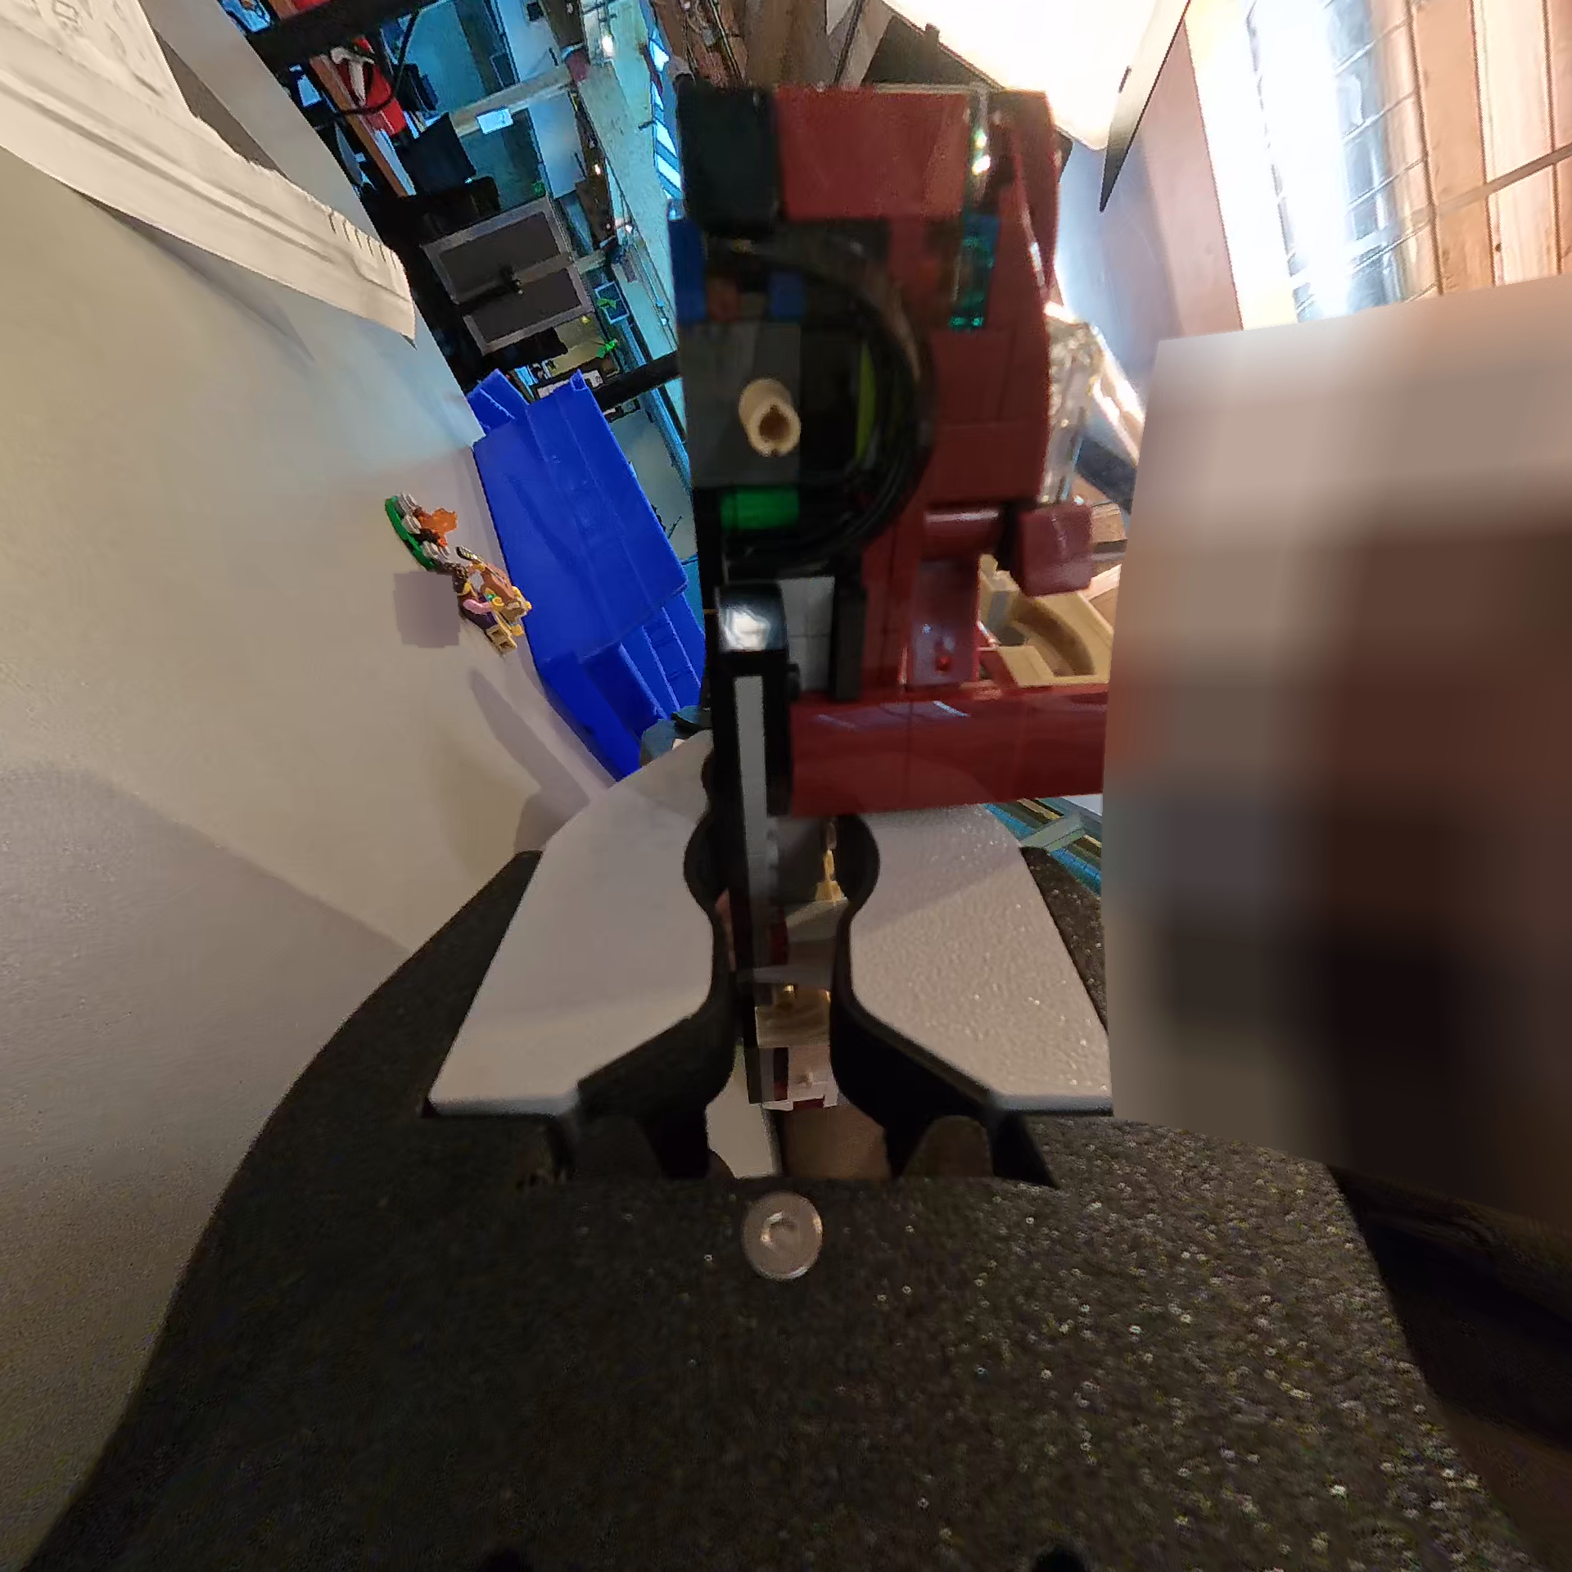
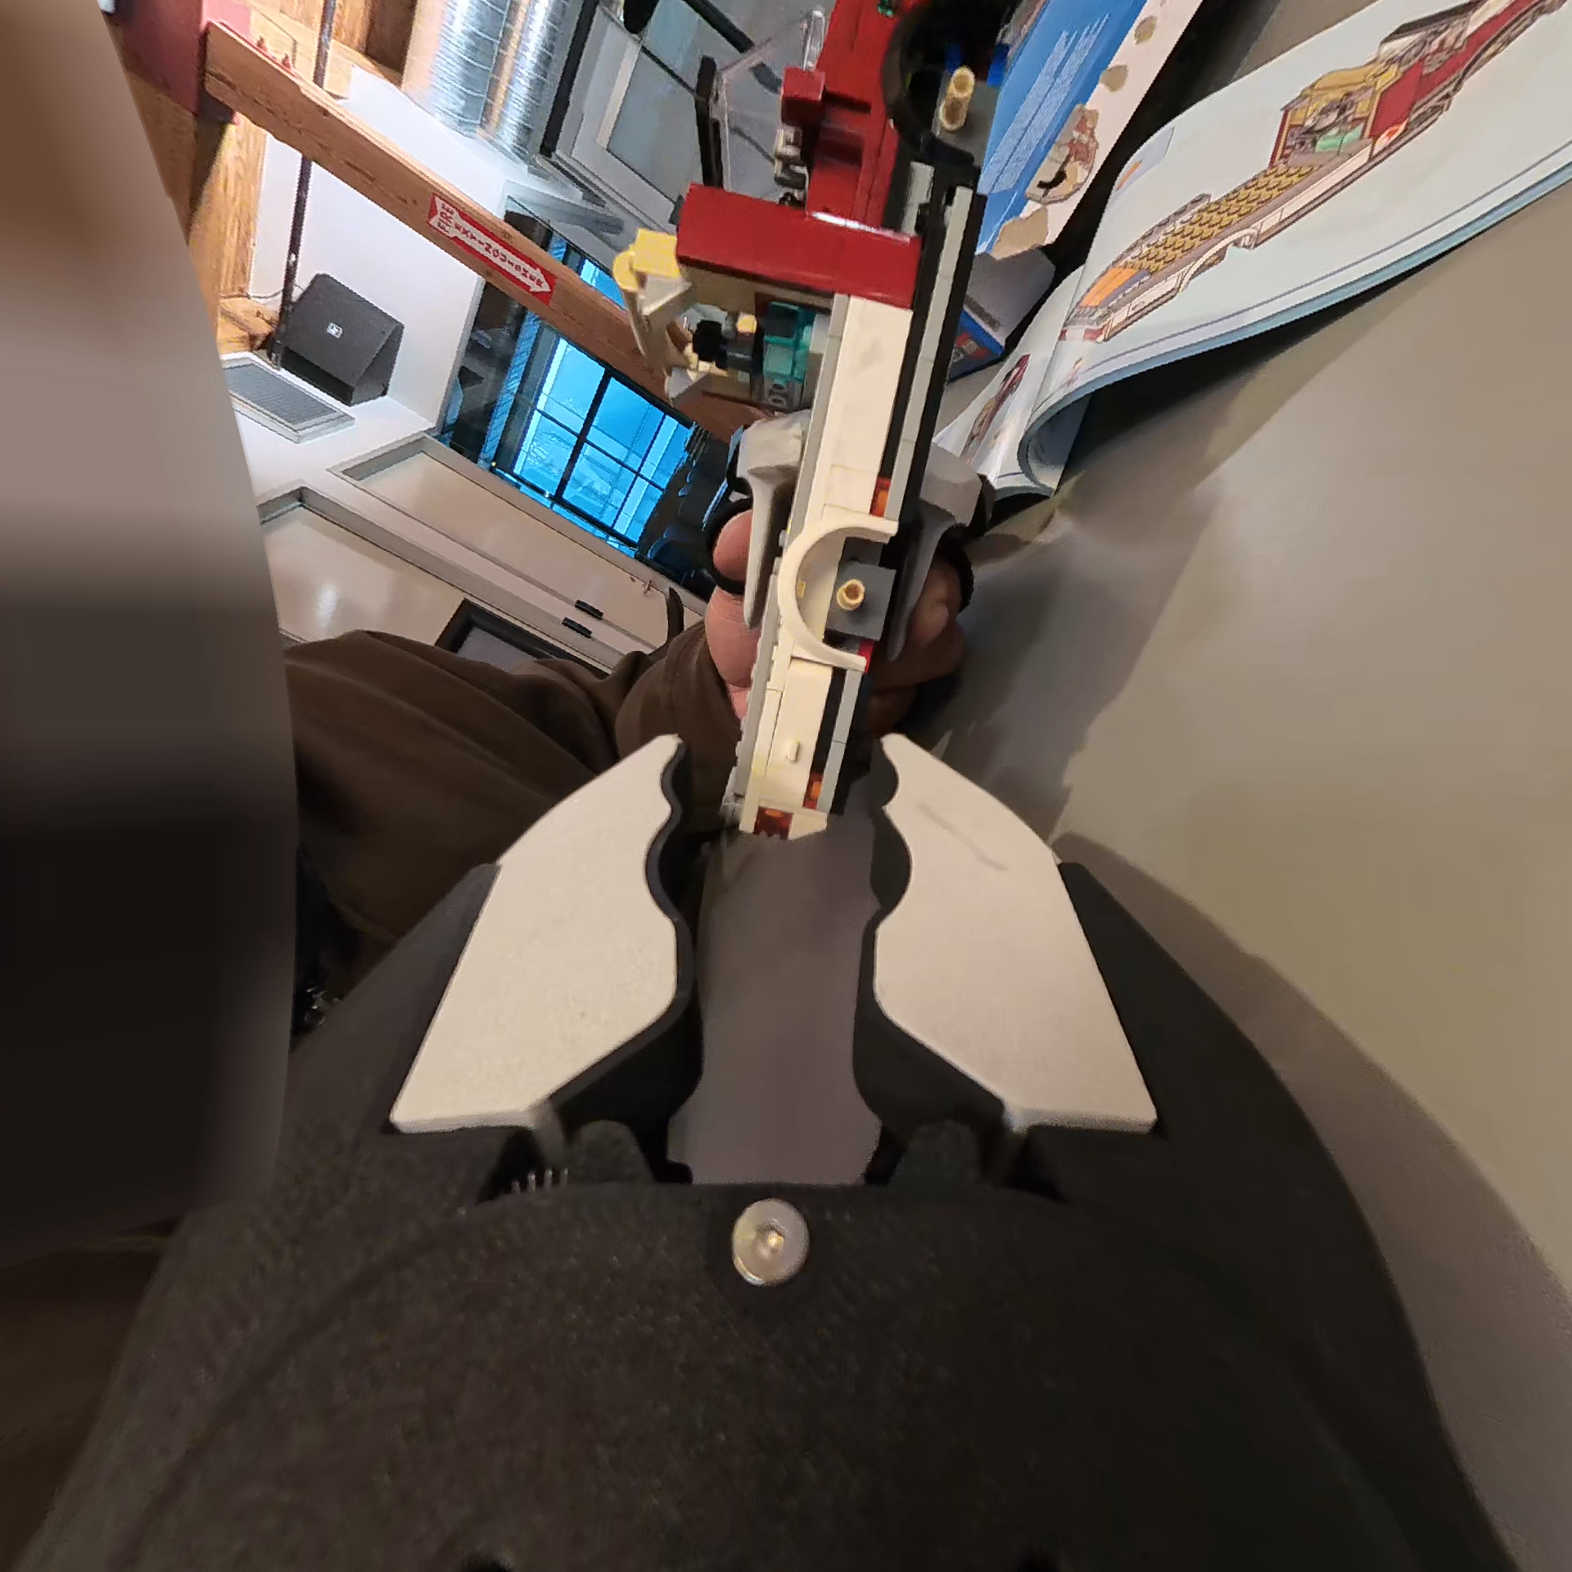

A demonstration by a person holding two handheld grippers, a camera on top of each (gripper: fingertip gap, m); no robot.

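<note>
The left tongs point(image 1: 778, 851) clamp the brick car point(image 1: 902, 476) by its black edge. The right tongs point(image 2: 778, 817) stand apart around its white end. It looks stiff but breakable, held above the tabletop point(image 1: 213, 595).

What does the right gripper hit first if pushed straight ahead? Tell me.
The right gripper would meet the near end of the brick-built model, whose tip already sits between its open fingers. The left gripper clamps it farther along.

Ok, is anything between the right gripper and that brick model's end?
Nothing visible: the brick model has its end between the open fingers of the right gripper, a gap each side. The left gripper clamps it farther along.
</note>
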